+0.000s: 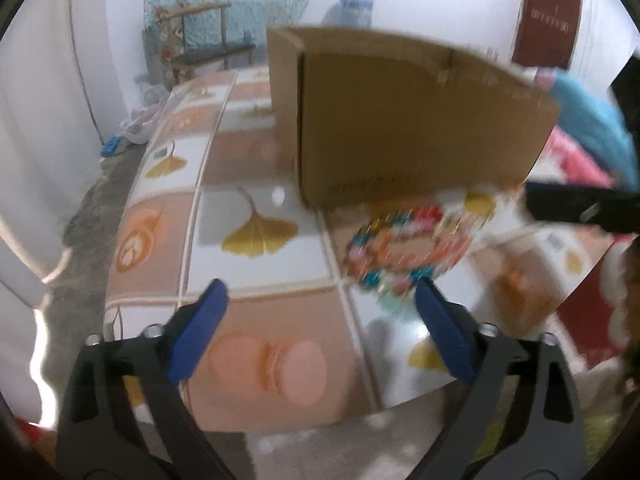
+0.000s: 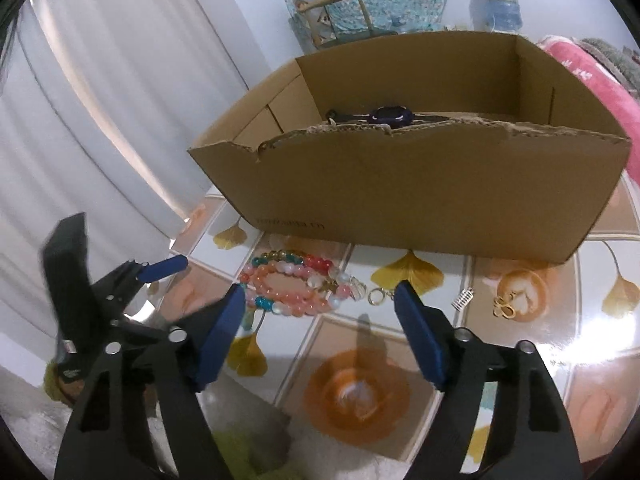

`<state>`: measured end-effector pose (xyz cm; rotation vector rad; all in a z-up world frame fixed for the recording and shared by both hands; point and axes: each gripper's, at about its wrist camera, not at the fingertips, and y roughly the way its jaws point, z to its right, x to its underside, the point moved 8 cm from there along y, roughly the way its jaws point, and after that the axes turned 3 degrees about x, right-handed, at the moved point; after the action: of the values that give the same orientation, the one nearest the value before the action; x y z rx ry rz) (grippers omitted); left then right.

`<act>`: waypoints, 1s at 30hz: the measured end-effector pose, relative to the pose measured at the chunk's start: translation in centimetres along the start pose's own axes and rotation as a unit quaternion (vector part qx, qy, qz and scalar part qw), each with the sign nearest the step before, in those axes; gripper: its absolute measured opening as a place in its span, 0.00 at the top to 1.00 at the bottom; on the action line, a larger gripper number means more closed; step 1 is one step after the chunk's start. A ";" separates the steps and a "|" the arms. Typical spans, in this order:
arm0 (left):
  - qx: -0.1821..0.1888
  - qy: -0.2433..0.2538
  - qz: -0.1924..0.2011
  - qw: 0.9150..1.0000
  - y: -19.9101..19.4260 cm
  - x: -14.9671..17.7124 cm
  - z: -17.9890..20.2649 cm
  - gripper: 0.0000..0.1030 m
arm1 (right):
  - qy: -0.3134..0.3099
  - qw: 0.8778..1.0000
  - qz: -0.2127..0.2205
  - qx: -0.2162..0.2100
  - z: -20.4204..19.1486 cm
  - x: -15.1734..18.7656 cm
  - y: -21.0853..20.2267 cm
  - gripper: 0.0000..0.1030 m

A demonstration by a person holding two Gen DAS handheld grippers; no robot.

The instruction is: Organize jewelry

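- The left gripper point(image 1: 320, 300) is open wide and holds nothing.
- The right gripper point(image 2: 320, 302) is open wide too, with nothing in it.
- The bead bracelets point(image 2: 294, 284) lie on the table point(image 2: 400, 332), at 11 o'clock from the right gripper, just in front of the cardboard box point(image 2: 420, 192).
- A dark watch point(image 2: 390, 115) sits inside the box.
- A small gold piece point(image 2: 505, 307) lies at 3 o'clock from the bracelets.

Motion blur is smearing the bead bracelets point(image 1: 404, 248) in the left wrist view. The cardboard box point(image 2: 420, 184) wall is hiding most of a dark watch point(image 2: 390, 115). Small gold charm point(image 2: 505, 307) details are staying unreadable.
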<state>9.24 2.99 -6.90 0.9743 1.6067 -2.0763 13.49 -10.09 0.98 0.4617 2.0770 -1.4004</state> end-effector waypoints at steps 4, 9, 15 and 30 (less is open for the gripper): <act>0.036 -0.011 -0.001 0.999 0.5 -1.2 0.6 0.46 | -0.010 1.000 -0.013 0.003 -0.4 -0.2 1.9 0.46; 0.066 -0.008 -0.031 0.997 2.2 -1.5 1.7 0.71 | -0.024 0.999 -0.020 0.022 -0.5 -0.4 2.9 0.65; 0.059 -0.002 -0.051 0.997 3.1 -1.4 1.8 0.83 | -0.036 0.998 -0.037 0.045 -0.2 -0.5 4.1 0.79; 0.046 0.017 -0.087 0.995 3.5 -1.3 1.4 0.86 | -0.081 0.992 -0.071 0.071 -1.3 0.1 6.4 0.83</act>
<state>11.95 0.47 -8.36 0.9344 1.6811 -2.2797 16.74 -6.40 -3.28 0.2519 1.9185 -1.6205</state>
